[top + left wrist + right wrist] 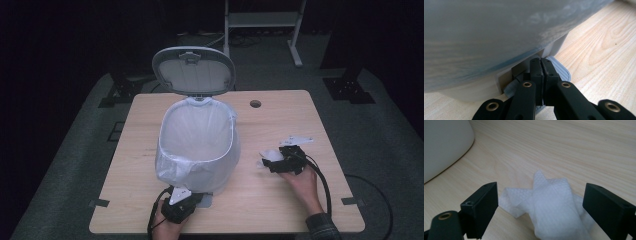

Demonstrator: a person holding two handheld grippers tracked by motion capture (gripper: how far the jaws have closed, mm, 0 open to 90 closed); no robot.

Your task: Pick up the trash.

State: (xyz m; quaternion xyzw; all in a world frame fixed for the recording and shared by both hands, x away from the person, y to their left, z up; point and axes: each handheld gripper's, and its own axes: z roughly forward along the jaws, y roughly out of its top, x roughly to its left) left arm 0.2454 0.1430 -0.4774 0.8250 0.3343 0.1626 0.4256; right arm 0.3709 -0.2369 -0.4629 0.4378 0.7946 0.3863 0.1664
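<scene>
Nearest the person, the left hand-held gripper (186, 199) sat low at the front foot of the bin (197, 145), its jaws clenched together with nothing between them and pressed down on the grey ribbed pedal (560, 70) that stuck out from under the bin's base. To the right, the right hand-held gripper (540, 202) was released, its jaws spread wide on either side of a crumpled white tissue (554, 202) lying on the desk (280, 200) just beside the bin's right flank.

The tissue looked very light, soft and limp, with a dimpled surface that should not slip; it would likely crush rather than resist, so the bunched middle ridge seemed the best place to pinch, low against the wood so that no loose fold escapes.

Farther off, the bin stood open, its lid (194, 70) tipped up and back. A thin translucent white liner (172, 167) was folded over the rim and hung loosely down the outside. Nothing could be made out inside the liner.
</scene>
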